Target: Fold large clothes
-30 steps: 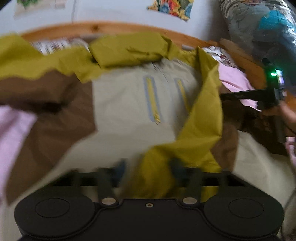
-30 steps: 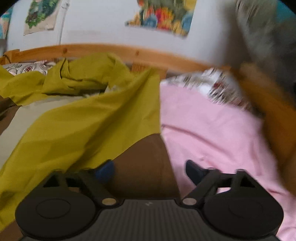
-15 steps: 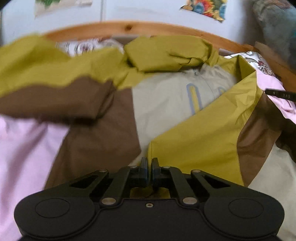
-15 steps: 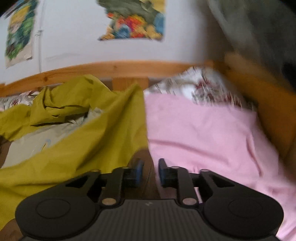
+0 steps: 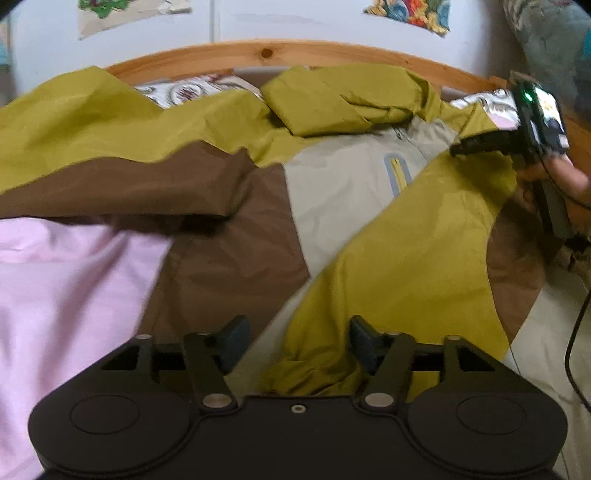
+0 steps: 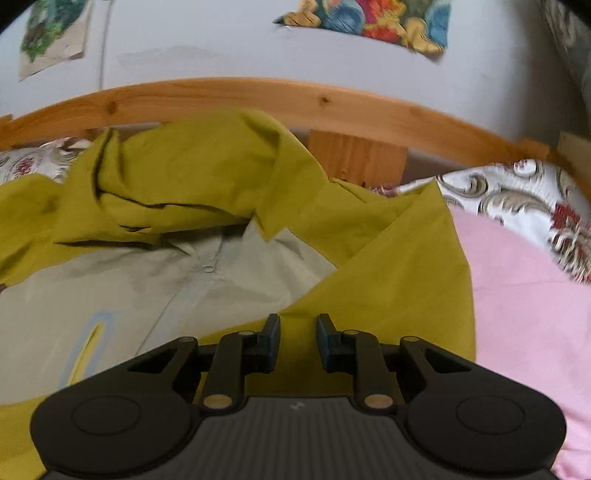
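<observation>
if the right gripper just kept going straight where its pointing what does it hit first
Most likely the olive-yellow sleeve of the jacket, which lies right ahead of the right gripper, its jaws closing without pressing any cloth. Beyond it come the crumpled hood and the wooden bed rail, though depth is unclear.

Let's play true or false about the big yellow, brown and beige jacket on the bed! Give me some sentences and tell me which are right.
1. The olive-yellow, brown and beige jacket lies on a pink bedsheet. True.
2. The bed has a blue metal headboard. False: the headboard is light wood.
3. The left gripper is squeezed shut on the jacket. False: its jaws are opening, with yellow fabric lying loose between them.
4. The right gripper has yellow fabric between its jaws. True: they are closing but not yet pressing it.
5. The wall is bare. False: colourful pictures hang on it.
</observation>
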